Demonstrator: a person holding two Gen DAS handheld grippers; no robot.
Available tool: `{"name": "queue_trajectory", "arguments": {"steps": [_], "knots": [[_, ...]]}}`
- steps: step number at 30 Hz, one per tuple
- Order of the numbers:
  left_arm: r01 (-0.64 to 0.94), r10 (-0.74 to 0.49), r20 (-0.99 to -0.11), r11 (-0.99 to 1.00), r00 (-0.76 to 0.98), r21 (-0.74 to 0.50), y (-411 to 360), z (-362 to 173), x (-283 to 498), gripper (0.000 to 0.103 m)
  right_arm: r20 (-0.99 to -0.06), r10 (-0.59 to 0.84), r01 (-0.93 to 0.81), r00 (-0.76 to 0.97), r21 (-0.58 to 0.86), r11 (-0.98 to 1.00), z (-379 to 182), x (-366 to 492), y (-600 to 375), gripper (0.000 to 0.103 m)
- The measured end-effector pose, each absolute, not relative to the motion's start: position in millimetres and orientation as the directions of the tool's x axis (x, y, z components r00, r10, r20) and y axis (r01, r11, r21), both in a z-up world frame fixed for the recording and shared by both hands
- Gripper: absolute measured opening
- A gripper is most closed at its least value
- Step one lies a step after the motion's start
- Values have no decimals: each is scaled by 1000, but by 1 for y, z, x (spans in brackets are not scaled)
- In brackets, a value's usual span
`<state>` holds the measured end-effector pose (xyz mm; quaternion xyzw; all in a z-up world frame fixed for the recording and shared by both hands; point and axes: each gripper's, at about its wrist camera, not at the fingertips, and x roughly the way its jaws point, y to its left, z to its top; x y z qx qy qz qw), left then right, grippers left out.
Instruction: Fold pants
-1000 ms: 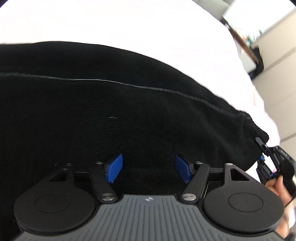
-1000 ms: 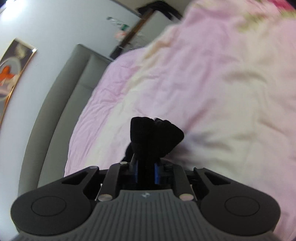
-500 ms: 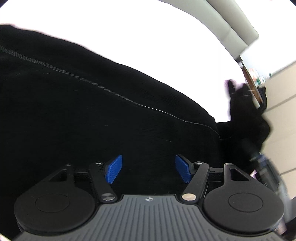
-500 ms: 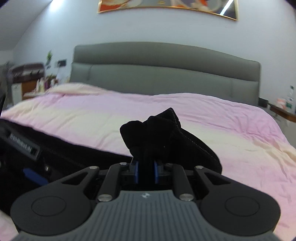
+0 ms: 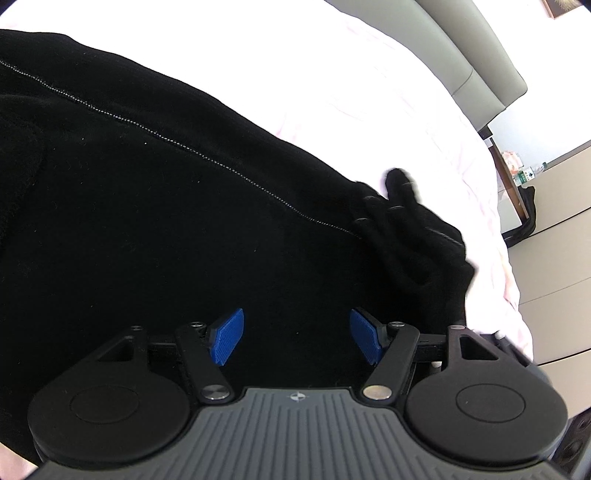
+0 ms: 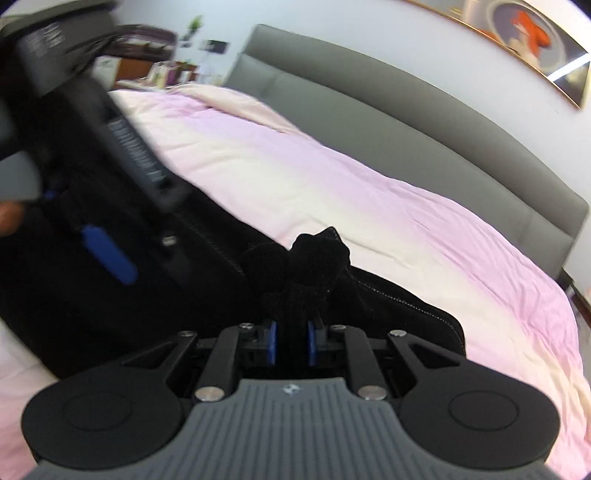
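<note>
On a bed (image 6: 332,177) covered with a pink and cream duvet, black pants (image 5: 166,229) lie spread across the lower and left parts of both wrist views. In the left wrist view the left tool (image 5: 297,336) sits at the lower centre of the frame over the dark fabric, its blue pads (image 5: 226,336) standing well apart with only the flat cloth showing between them; whether they touch the cloth cannot be told. A line of pale stitching (image 5: 184,146) runs diagonally across the pants from the upper left toward the centre right, ending near a bunched corner of fabric (image 5: 410,221) at the right of that frame. In the right wrist view the right tool (image 6: 291,345) is clamped on that corner, the blue pads (image 6: 272,345) pressed close on a bunch of black cloth (image 6: 310,266) that rises above them at the frame's centre. The left tool (image 6: 107,254) shows blurred at the left of the right wrist view, one blue pad visible above the pants. A grey padded headboard (image 6: 406,122) crosses the upper right, with a framed picture (image 6: 517,33) on the wall above it.
</note>
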<state>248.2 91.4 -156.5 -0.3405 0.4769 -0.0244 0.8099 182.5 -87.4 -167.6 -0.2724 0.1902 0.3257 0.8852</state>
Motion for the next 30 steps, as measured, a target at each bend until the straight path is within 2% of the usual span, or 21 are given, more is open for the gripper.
{"name": "queue_trajectory", "arguments": {"steps": [2,3,4,6,9,10,13,17,20,24,27,30], "knots": [[-277,-363,-757,773,544,-570,90,-155,250,77,-586,454,-724,671,-386,572,-186,180,-77,12],[-272,-363,-757,777,543,-568,98,-153,239,77,-637,435,-752,637,-387,534,-198,180,-73,19],[-269,-363,-759,780,541,-564,98,-152,239,77,-675,410,-771,614,-401,495,-210,179,-71,22],[-264,-365,-763,785,533,-560,97,-151,240,77,-665,409,-772,625,-445,454,-211,173,-67,24],[-242,-364,-759,796,540,-554,94,-145,244,77,-694,476,-821,540,-310,480,-186,181,-80,28],[-235,-360,-757,801,546,-551,93,-143,246,77,-691,523,-840,499,-236,489,-177,183,-93,33],[-204,-361,-744,811,563,-548,87,-135,249,77,-686,593,-866,422,-111,488,-165,183,-114,31],[-134,-377,-722,830,580,-542,71,-123,258,77,-627,595,-761,503,5,649,-151,206,-142,29],[-50,-408,-656,826,635,-562,57,-116,258,77,-587,528,-641,614,20,767,-144,223,-163,29],[109,-483,-602,829,636,-549,32,-109,261,77,-645,462,-591,609,20,806,-156,239,-183,26],[177,-441,-667,887,600,-428,7,-118,265,72,-712,428,-589,557,25,808,-168,248,-190,26],[160,-364,-745,929,559,-334,-1,-142,270,65,-754,420,-597,505,47,801,-179,259,-189,25]]}}
